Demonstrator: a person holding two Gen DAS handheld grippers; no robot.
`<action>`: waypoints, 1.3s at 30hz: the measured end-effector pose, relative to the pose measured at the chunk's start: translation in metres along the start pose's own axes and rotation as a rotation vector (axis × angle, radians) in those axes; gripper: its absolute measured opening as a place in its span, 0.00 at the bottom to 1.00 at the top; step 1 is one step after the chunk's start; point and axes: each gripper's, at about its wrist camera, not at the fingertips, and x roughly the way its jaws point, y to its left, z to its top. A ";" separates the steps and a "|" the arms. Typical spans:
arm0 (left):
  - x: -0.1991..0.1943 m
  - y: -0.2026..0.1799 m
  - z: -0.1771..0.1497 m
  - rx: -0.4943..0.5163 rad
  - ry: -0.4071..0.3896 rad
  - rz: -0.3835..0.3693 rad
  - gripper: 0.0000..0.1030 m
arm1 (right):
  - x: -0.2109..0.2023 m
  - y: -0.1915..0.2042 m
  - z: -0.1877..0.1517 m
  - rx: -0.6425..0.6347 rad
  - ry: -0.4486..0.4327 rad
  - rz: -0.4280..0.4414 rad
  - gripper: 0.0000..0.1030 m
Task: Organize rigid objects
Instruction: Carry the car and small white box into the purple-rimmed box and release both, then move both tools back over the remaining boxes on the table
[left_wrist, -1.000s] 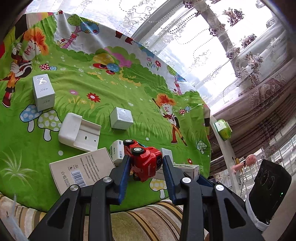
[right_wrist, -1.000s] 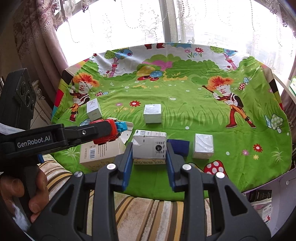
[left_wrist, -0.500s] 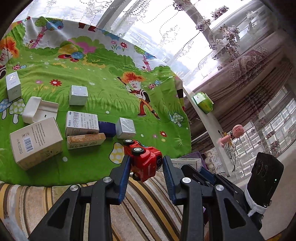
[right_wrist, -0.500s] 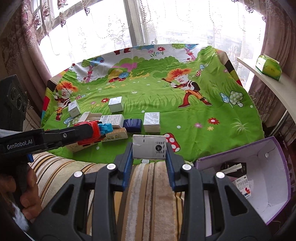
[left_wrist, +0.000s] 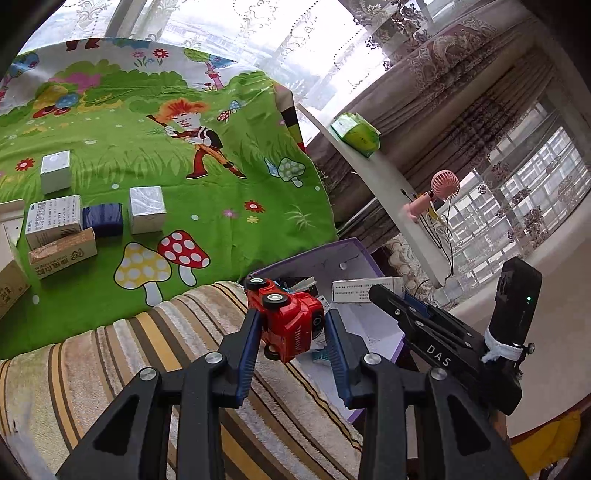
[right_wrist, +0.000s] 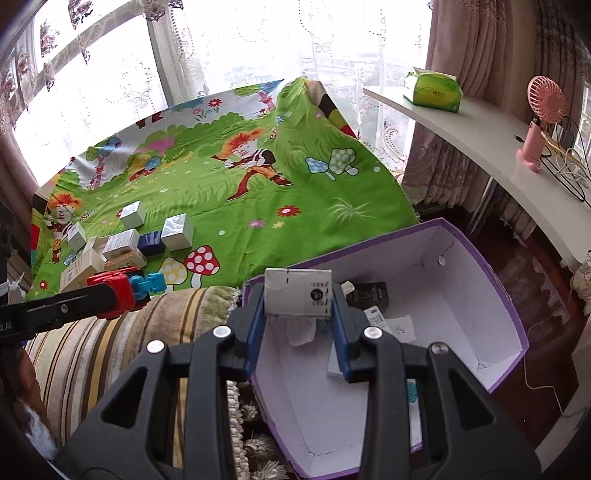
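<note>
Right gripper (right_wrist: 298, 328): fingers clamped on a white carton (right_wrist: 297, 293), held over the near corner of the purple box (right_wrist: 491, 291). Left gripper (left_wrist: 291, 338): fingers pinching a red toy truck (left_wrist: 286, 317) at its sides, above the striped cushion (left_wrist: 110, 369) just short of the box rim. Risk: truck sits tilted in the pinch; releasing early would drop it outside the box.

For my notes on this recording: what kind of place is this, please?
Most likely a room in a home, perhaps a bedroom or living room. Lace curtains hang at big windows, a cartoon-print cloth covers the work surface, and a pink hand fan stands on a white shelf.
</note>
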 end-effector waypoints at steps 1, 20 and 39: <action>0.004 -0.005 -0.001 0.014 0.010 -0.006 0.35 | 0.000 -0.007 -0.001 0.010 0.001 -0.011 0.36; 0.020 -0.026 0.000 0.065 0.051 -0.025 0.45 | -0.017 -0.010 0.008 0.015 -0.047 -0.044 0.80; -0.029 0.024 0.020 -0.004 -0.098 0.129 0.46 | -0.022 0.026 0.015 -0.084 -0.099 -0.073 0.97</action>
